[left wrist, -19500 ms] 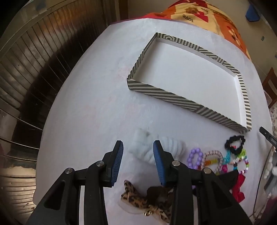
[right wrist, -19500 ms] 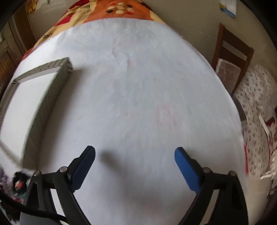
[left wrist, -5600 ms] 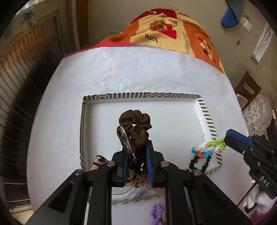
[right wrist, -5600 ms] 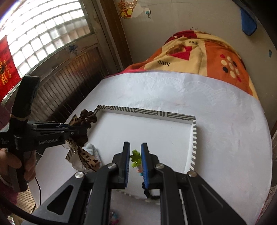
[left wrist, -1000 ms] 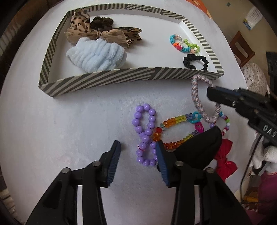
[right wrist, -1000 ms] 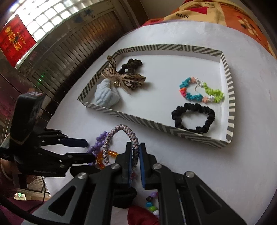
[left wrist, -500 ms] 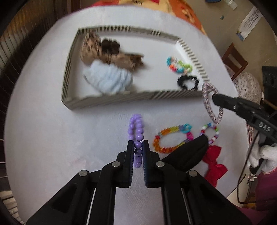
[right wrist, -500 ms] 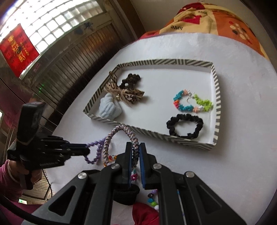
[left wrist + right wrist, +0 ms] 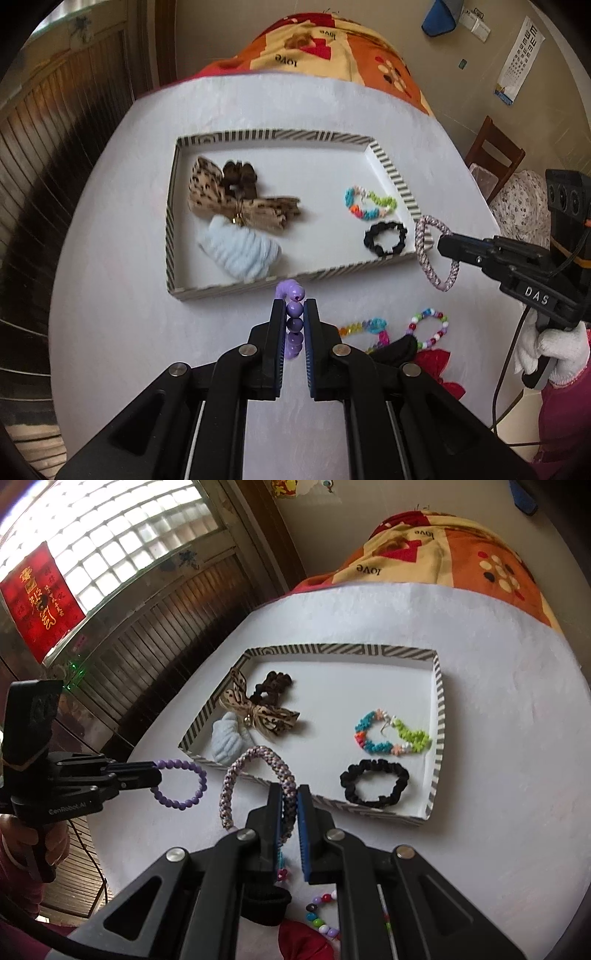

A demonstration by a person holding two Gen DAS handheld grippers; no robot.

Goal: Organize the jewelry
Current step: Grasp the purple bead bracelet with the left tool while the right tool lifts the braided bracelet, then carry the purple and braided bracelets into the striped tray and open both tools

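Above the table, left gripper (image 9: 294, 325) clamps purple beads (image 9: 181, 783); right gripper (image 9: 288, 808) seemingly pinches braided bracelet (image 9: 255, 775).

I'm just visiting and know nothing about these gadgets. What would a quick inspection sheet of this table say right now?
Surface: round table under a white cloth.
Job's things: striped tray holds a leopard bow, brown scrunchie, pale blue scrunchie, colourful bead bracelet and black scrunchie. On the cloth outside it: multicolour bead bracelet, orange bead bracelet, red bow, a black item.
Clutter: nothing seen.
Grippers: left gripper is shut on the purple bead bracelet, held off the cloth; right gripper is shut on the braided pink bracelet.
Cables: black cable hangs from the right gripper's handle.
Surroundings: orange blanket, wooden chair, glass-block window.
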